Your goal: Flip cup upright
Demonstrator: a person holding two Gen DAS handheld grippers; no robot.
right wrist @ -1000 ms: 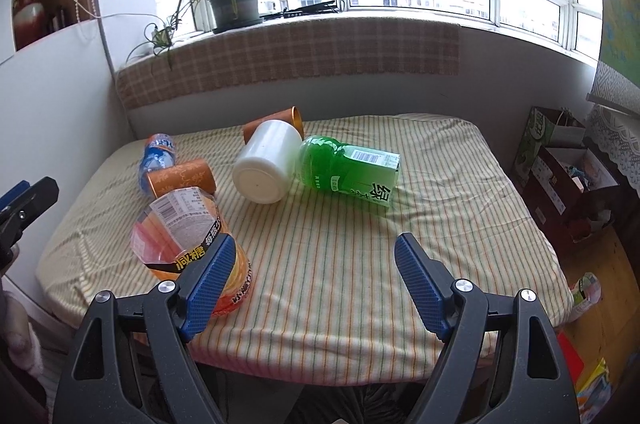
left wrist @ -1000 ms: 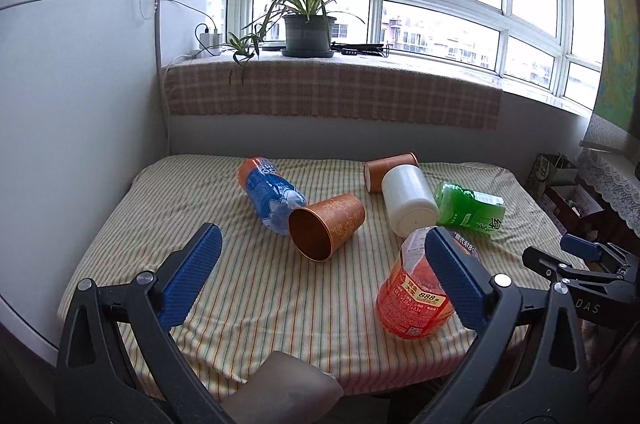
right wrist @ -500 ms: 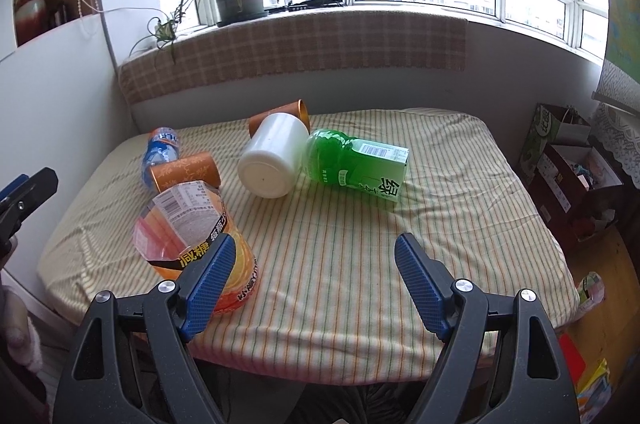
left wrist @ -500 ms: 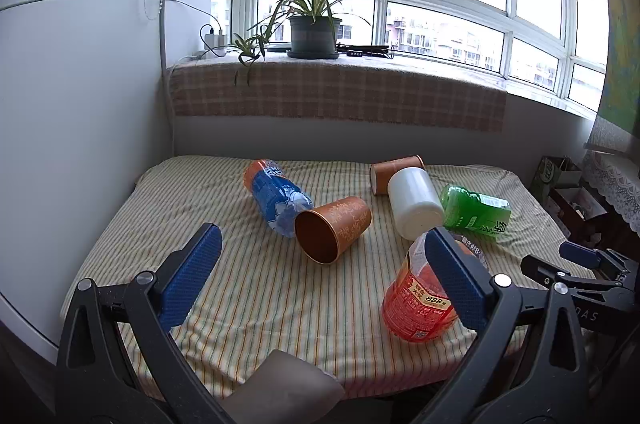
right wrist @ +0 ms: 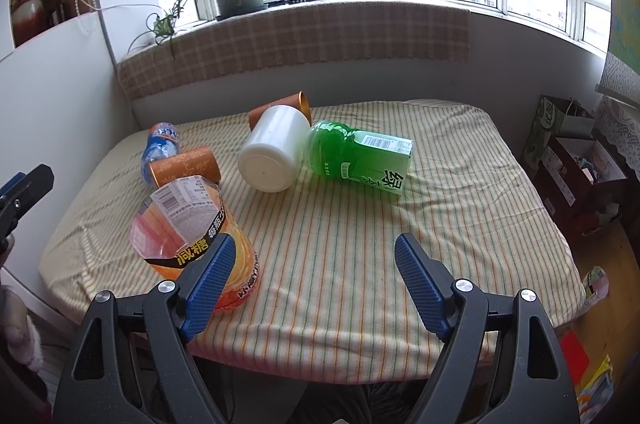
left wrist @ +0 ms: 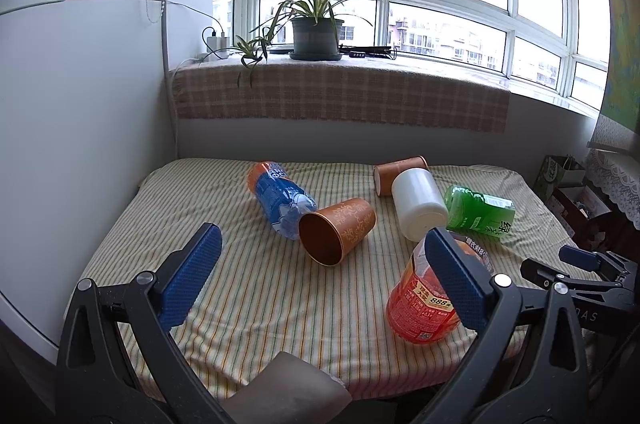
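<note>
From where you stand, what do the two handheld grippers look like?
Both match. The left gripper and right gripper each have black plastic clamp-style arms with triangular cut-outs and silver rivets, ending in blue pads with a fine dotted grip texture. In the left wrist view, the right gripper's body bears pale lettering, only partly readable. No cables show.

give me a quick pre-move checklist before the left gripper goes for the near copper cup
1. Left gripper open: ok.
2. Near copper cup in front of it, mouth facing the camera: ok.
3. Cup upright: not ok, lying on its side.
4. Room beside the cup: not ok, blue bottle against it.
5. Right gripper open, nothing held: ok.
6. Table cloth flat: ok.
</note>
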